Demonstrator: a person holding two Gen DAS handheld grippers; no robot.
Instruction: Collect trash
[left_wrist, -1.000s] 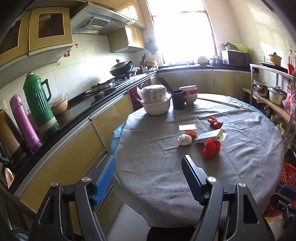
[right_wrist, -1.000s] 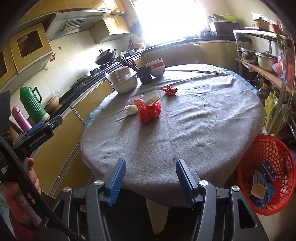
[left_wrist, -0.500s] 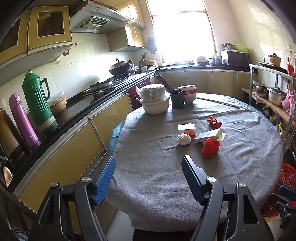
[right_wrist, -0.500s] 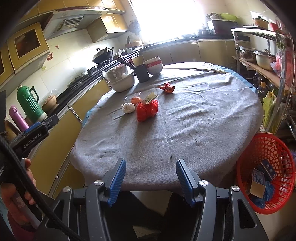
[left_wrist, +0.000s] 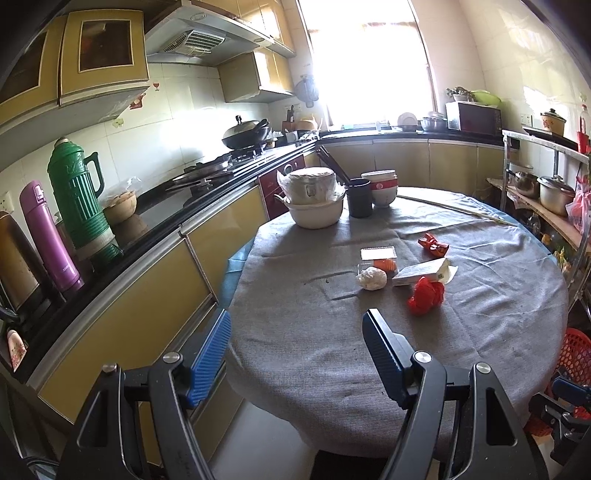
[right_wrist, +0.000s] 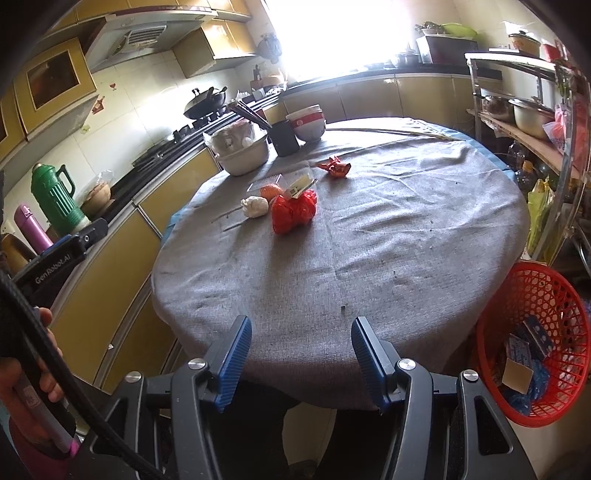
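Trash lies near the middle of the round table (left_wrist: 295, 332) with a grey cloth: a crumpled red bag (left_wrist: 425, 295) (right_wrist: 293, 212), a white paper wad (left_wrist: 371, 278) (right_wrist: 254, 206), a small carton (left_wrist: 423, 272), an orange item in a clear tray (left_wrist: 384, 263) and a red wrapper (left_wrist: 433, 244) (right_wrist: 335, 167). My left gripper (left_wrist: 297, 325) is open and empty over the table's near-left edge. My right gripper (right_wrist: 301, 332) is open and empty at the near edge. A red mesh basket (right_wrist: 535, 295) holding trash stands on the floor at the right.
A white pot with a bagged bowl (left_wrist: 314, 206), a dark cup with chopsticks (left_wrist: 359, 197) and stacked bowls (left_wrist: 380, 186) stand at the table's far side. The counter on the left holds flasks (left_wrist: 75, 199). A metal rack (right_wrist: 524, 110) stands at the right.
Both grippers have drawn back a little from the table and risen slightly; more of the table's near edge shows. Nothing on the table has moved.
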